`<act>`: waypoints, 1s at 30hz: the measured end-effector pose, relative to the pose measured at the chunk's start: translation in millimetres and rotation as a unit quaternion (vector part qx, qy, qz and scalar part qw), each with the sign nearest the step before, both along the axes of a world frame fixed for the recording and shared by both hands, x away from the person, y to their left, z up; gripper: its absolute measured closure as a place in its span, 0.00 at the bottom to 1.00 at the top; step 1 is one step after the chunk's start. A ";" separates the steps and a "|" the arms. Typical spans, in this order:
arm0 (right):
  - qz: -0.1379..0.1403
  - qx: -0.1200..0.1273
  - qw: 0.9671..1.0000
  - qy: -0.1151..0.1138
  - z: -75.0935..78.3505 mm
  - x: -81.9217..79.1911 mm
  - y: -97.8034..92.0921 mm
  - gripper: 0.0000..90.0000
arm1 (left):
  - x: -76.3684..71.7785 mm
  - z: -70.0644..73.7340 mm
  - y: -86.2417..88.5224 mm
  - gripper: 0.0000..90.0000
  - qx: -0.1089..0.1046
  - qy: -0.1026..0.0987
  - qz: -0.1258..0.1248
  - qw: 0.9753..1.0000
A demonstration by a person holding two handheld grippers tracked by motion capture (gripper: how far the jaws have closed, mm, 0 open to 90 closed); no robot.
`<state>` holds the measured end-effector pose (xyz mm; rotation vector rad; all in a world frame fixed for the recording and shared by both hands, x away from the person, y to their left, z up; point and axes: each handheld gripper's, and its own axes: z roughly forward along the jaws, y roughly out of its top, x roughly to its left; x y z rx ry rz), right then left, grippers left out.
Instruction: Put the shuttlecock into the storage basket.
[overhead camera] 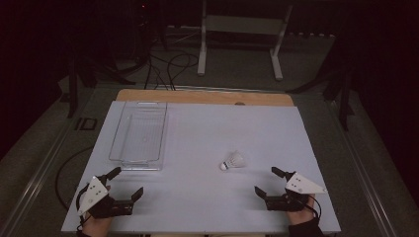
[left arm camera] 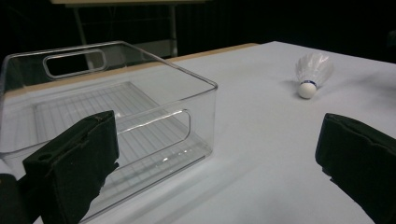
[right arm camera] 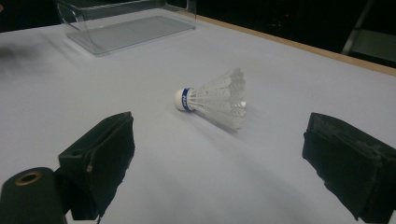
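So from the high view, the shuttlecock [overhead camera: 232,161] is lying on its side on the white surface [overhead camera: 197,197], right of centre and just ahead of the right gripper [overhead camera: 271,180], whose fingers are spread wide with nothing in them. The left gripper [overhead camera: 124,181] sits near the front-left corner, fingers also wide and empty, just short of the clear bin [overhead camera: 139,136]. Plenty of bare room between bin and shuttlecock, and the front edge is close behind both hands, so pulling back too far isn't great.

Left gripper view: the bin's [left arm camera: 201,116] near wall is just beyond the left-hand finger [left arm camera: 70,163]. My guess is any push forward bumps that light plastic and slides it. The shuttlecock [left arm camera: 312,74] is well off to the right here, with open surface in between.

Right gripper view: the shuttlecock [right arm camera: 215,99] lies just ahead between the spread fingers [right arm camera: 100,154], cork end pointing left, skirt to the right. Risky bit, I reckon: it's feather-light and round, so a clipped skirt could roll it away or crush the feathers. Going for the cork looks safer. The far wooden edge [right arm camera: 327,49] is well clear.
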<state>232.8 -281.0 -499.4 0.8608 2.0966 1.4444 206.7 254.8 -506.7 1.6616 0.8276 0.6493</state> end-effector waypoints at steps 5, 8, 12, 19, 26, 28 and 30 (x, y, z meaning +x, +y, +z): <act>-0.001 -0.001 1.000 -0.002 0.3 0.7 0.0 0.10 | -0.8 0.0 0.3 0.00 0.002 0.000 0.000 1.000; 0.000 -0.002 1.000 -0.002 0.3 0.7 0.3 0.10 | -0.7 0.1 0.3 0.00 0.002 0.002 -0.001 1.000; 0.002 -0.003 1.000 0.002 0.4 0.5 0.6 0.10 | -0.6 0.5 -0.5 0.00 0.001 0.003 -0.002 1.000; 0.000 0.003 1.000 -0.001 1.7 -0.6 0.6 0.10 | 0.1 4.0 -1.8 0.00 0.010 0.013 -0.014 1.000; 0.002 0.002 1.000 -0.002 2.1 -0.9 0.7 0.10 | 0.9 4.1 -1.9 0.00 0.008 0.020 -0.020 1.000; 0.001 -0.001 1.000 -0.002 1.8 -0.6 0.9 0.10 | 1.3 3.9 -2.2 0.00 0.007 0.021 -0.022 1.000; 0.001 0.000 1.000 -0.001 1.5 -0.5 1.0 0.10 | 1.1 3.8 -2.8 0.00 0.007 0.022 -0.023 0.999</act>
